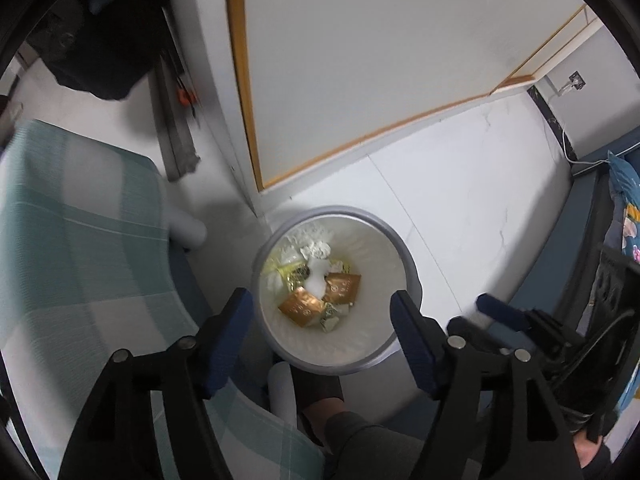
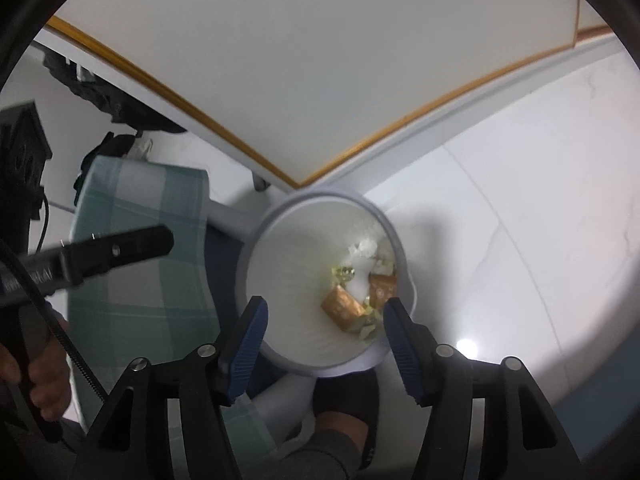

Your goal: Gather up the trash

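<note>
A round white trash bin [image 1: 394, 248] stands on the floor below both grippers; it also shows in the right wrist view [image 2: 280, 256]. Inside lie orange wrappers [image 1: 304, 306], crumpled white tissue [image 1: 318, 250] and yellow-green wrappers [image 1: 290, 270]; the right wrist view shows the same orange wrappers [image 2: 344, 304] and tissue [image 2: 362, 250]. My left gripper [image 1: 322, 304] hangs open and empty above the bin. My right gripper [image 2: 324, 314] is open and empty above it too. The right gripper [image 1: 500, 312] shows at the left wrist view's right side.
A chair with a green plaid cushion [image 1: 80, 240] stands left of the bin [image 2: 144, 248]. A white table with a wooden edge [image 1: 360, 80] is above it. A dark bag [image 1: 104, 40] lies at far left. White floor tiles [image 1: 480, 200] spread right. My foot [image 2: 348, 404] is near the bin.
</note>
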The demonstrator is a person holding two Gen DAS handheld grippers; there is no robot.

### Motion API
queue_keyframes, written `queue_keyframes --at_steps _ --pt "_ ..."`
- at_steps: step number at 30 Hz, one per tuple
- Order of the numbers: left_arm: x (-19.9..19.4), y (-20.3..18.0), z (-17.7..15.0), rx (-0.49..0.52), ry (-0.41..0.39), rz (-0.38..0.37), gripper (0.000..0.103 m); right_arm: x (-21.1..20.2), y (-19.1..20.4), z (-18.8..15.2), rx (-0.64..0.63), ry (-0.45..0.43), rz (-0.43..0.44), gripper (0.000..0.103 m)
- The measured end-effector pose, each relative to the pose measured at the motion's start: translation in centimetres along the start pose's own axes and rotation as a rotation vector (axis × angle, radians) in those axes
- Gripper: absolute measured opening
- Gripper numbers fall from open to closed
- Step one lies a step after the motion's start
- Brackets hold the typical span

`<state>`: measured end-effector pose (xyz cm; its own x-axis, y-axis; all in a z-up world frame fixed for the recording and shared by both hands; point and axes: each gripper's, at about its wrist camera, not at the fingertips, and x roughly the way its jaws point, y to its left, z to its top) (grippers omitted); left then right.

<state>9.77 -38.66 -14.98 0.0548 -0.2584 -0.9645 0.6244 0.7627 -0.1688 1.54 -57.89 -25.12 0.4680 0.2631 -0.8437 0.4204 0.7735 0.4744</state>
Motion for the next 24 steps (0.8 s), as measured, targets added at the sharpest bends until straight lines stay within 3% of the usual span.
queue_keyframes --at_steps 2,11,14,24 --pt "-1.2 0.2 -0.2 -0.006 -0.031 0.003 0.076 -1.3 0.5 0.2 -0.004 -0.02 -0.007 0.067" --pt "-6.7 0.8 -1.8 -0.005 -0.176 0.04 0.077 -6.7 3.6 0.2 -0.056 -0.054 -0.016 0.079" --pt "-7.9 0.9 -2.4 -0.019 -0.217 0.021 0.077 -8.0 4.5 0.1 -0.07 -0.057 -0.025 0.081" --pt "-10.5 0.2 -4.1 -0.033 -0.281 0.059 0.077 -10.4 6.3 -1.2 -0.088 -0.065 -0.075 0.084"
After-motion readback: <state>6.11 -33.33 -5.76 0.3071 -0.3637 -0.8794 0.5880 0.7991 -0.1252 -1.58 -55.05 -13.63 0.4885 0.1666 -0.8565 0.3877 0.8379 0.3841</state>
